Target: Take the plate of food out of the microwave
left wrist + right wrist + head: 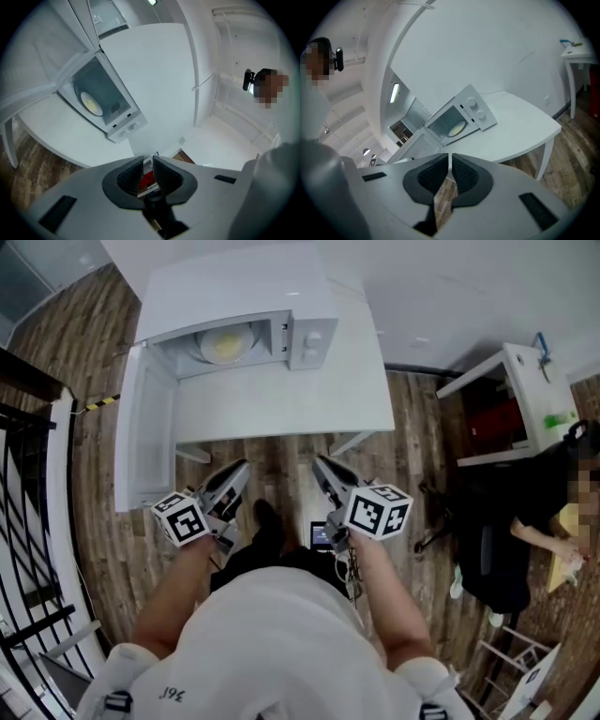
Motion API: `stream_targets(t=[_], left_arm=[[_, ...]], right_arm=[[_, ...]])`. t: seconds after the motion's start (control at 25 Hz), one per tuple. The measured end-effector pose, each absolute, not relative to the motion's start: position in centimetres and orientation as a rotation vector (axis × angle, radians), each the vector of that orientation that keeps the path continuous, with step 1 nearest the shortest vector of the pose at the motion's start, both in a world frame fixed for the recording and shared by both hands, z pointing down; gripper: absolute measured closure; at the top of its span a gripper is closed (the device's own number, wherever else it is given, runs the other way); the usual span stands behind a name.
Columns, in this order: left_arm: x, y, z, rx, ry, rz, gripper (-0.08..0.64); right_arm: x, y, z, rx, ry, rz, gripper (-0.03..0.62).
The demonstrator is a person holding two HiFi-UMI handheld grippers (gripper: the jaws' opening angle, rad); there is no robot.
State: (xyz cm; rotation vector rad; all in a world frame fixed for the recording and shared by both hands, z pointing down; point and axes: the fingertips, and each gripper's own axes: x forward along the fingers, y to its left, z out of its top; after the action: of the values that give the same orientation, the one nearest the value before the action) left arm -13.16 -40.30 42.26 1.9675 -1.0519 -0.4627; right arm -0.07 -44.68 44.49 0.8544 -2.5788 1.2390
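A white plate of yellow food (pixel 225 345) sat in the open white microwave (pixel 314 341), well ahead, nearer the slightly parted empty left claw (pixel 234 472) than the closed right claw (pixel 325 468).

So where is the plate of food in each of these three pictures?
Head view: the plate of food is up and left of centre, inside the open microwave.
Left gripper view: the plate is left of centre, with the microwave tilted.
Right gripper view: the plate is near the middle.
Shared landmark: the microwave's control panel, beside the plate in every view.
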Motion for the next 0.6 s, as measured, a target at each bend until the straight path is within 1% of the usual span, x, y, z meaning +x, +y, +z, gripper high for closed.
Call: stream_targets(t=[0.24,0.36,0.6], left_arm=[[-17.2,-44.4,43.1,1.961,-1.079,-0.454,0.514],[-18.3,-45.4,43.7,1.945,-1.094,-0.457,0.514],[-19.9,-47.2,44.5,1.919,-1.134,-0.476,0.514]], right_arm=[[-4.7,-48.5,45.5,0.884,-2.544,1.224,0.589],[-6.5,-50.0,46.0,0.888,-2.519,1.211,0.557],[-9.5,-52.9,46.5,0.868,-2.512,1.18,0.543]])
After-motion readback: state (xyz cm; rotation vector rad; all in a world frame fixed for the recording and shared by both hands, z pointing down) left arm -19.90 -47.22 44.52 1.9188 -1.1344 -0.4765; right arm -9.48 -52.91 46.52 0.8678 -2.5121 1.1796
